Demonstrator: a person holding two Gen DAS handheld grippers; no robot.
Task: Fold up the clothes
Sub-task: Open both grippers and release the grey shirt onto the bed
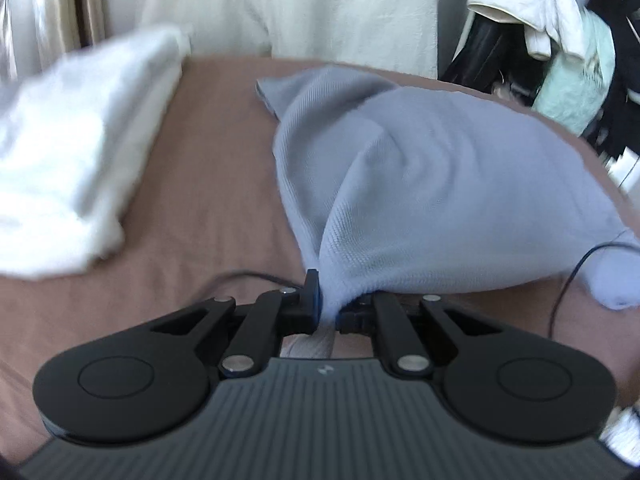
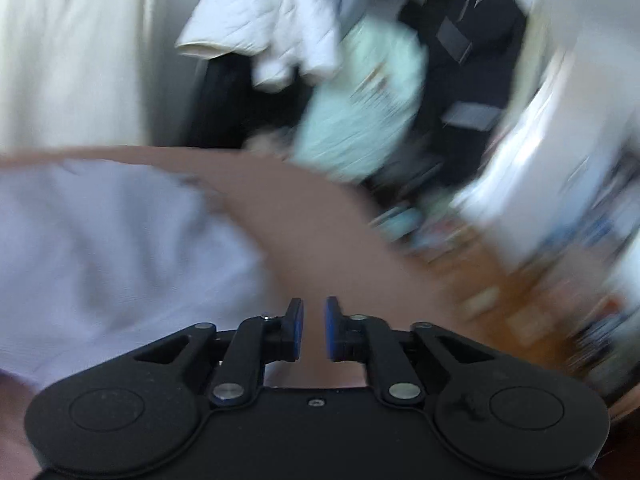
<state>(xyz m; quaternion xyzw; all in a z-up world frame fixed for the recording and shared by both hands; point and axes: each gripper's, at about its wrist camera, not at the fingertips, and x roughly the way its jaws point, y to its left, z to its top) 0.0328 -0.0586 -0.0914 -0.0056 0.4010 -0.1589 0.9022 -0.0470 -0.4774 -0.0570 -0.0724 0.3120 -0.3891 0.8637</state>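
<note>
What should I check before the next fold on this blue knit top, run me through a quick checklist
1. Left gripper pinching the blue knit top: ok, fabric sits clamped between its pads.
2. Right gripper free: ok, jaws apart, nothing between them.
3. Top lifted off the brown bedsheet: partly, it tents up at the held edge.
4. Room to the left: not ok, white folded cloth lies there.
5. Black cable away from the top: not ok, it runs by the hem.
6. Right-wrist view sharp: not ok, blurred.

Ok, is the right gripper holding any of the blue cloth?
No, the right gripper is open with nothing between its pads, and the blue cloth lies off to its left.
</note>
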